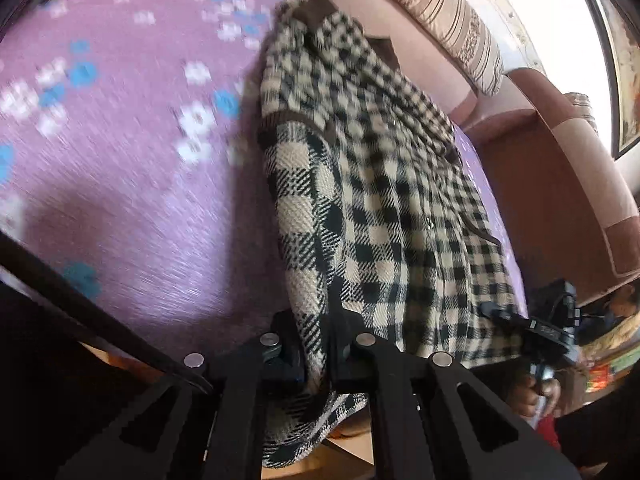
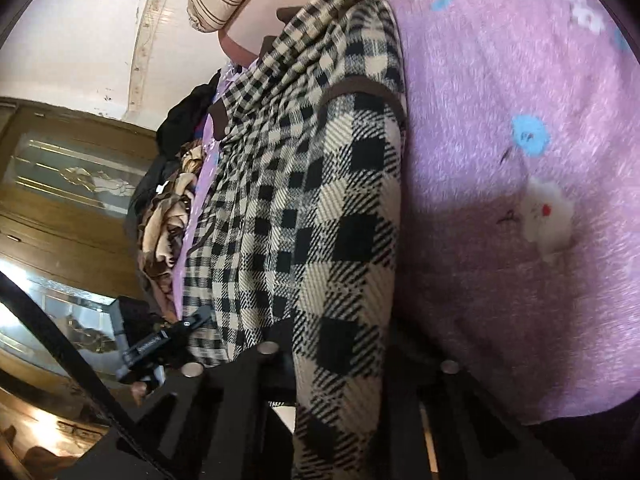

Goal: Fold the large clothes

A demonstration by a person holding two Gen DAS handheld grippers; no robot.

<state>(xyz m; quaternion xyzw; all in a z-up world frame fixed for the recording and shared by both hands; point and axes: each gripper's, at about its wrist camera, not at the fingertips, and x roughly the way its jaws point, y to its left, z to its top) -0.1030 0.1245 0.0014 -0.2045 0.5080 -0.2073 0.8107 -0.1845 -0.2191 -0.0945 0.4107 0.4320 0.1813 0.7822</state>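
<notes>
Checked coat (image 1: pixel 360 200) hem pinched btwn left gripper (image 1: pixel 316 344) & right gripper (image 2: pixel 340 356) jaws.

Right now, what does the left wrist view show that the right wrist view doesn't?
Left wrist only: a brown sofa arm.

Right wrist only: a wooden cabinet and a heap of other clothes.

Both: the checked garment on the purple blanket, a striped cushion, and each tool, left and right, shut on the garment's edge.
</notes>
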